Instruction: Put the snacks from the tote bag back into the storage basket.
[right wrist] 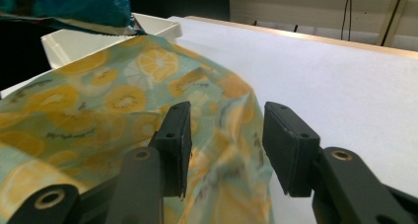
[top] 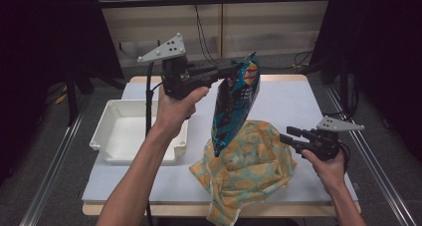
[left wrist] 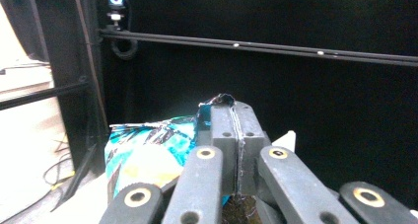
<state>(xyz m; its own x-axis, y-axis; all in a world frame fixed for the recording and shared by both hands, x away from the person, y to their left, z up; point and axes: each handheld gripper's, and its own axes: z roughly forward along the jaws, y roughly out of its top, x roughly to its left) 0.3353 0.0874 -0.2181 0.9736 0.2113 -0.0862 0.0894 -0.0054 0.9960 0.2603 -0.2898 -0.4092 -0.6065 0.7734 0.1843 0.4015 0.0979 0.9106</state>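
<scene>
The left claw (top: 234, 66), upper centre of the high view, is clamped on the top seam of a chip bag (top: 234, 104), which hangs tilted, its bottom end just meeting the fruit-print cloth bag (top: 246, 169) at lower centre, seemingly being drawn out of it. Holding the seam lets the chips hang free rather than be crushed. In the left claw view the jaws press flat together at centre frame with crinkled foil (left wrist: 148, 150) pinched between and spilling to the lower left, a grip the high view leaves too small to judge. The right claw (top: 288, 135), at right of the high view, stands apart and holds nothing; it sits at the cloth's right edge, likely placed to steady it. The right claw view shows the gap between its pads (right wrist: 180, 135) with cloth behind. A white tray (top: 112, 136) waits on the worktop (top: 298, 101), left of centre.
</scene>
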